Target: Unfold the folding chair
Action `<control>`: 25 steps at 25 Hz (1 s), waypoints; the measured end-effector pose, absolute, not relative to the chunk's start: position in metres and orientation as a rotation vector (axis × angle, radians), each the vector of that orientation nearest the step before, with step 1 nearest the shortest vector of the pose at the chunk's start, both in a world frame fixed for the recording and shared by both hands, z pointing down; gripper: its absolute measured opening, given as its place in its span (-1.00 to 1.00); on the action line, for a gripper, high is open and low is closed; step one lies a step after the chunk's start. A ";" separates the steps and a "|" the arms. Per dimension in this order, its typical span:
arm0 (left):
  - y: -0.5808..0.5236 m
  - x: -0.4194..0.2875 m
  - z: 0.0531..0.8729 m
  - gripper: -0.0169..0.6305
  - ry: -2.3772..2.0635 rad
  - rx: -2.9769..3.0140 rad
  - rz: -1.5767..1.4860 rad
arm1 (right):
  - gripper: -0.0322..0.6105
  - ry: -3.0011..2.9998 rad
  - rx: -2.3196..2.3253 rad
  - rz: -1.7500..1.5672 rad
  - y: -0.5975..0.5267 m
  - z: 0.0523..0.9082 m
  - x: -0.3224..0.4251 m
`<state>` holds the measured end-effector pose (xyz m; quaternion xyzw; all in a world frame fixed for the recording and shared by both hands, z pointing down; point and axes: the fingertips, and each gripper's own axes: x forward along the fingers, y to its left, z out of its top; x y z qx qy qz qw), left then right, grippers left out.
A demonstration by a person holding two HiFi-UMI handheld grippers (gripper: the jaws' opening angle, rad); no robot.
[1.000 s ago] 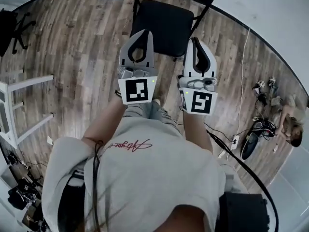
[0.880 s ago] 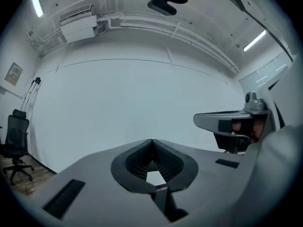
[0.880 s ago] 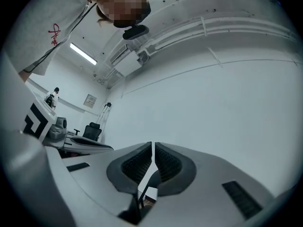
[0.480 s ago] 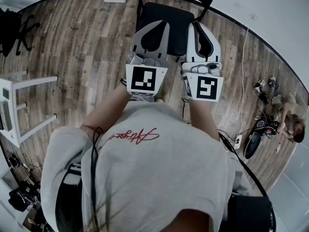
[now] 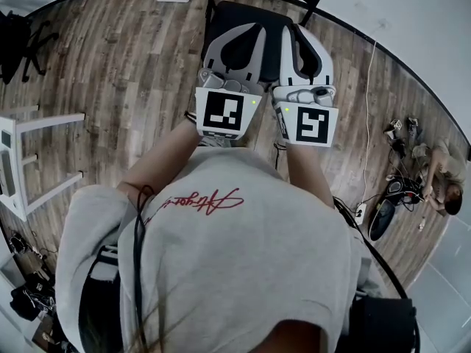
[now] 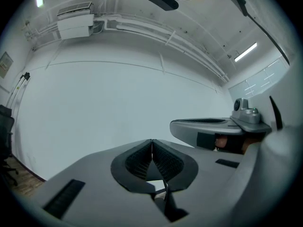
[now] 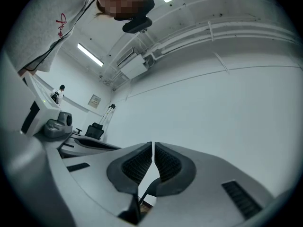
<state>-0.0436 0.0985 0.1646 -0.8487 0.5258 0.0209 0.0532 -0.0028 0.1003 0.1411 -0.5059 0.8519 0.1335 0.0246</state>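
We see the folding chair [image 5: 229, 15] only partly: left gripper [image 5: 254, 28] and right gripper [image 5: 293, 29] hide its seat's near part; top edge crops its backrest.

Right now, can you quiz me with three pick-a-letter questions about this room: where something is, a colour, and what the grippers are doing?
1. Where is the folding chair?
A) in front of the person, past the grippers
B) behind the person
C) lying on a white frame

2. What colour is its seat?
A) red
B) black
C) yellow

3. How are the left gripper and right gripper?
A) both shut, holding nothing
B) both wide open
C) each holding a cup

Answers:
1 A: the head view shows the chair on the wooden floor beyond the gripper tips.
2 B: the seat pad is plainly black.
3 A: each gripper view shows its pads closed with nothing between.
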 end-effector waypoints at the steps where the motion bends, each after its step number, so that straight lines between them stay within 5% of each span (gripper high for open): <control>1: 0.098 -0.042 0.167 -0.90 1.594 -2.576 0.049 | -0.81 2.637 -1.566 0.412 0.100 0.141 -0.002; 25: 0.099 -0.039 0.165 -0.90 1.562 -2.593 0.088 | -0.85 2.624 -1.617 0.323 0.100 0.152 0.008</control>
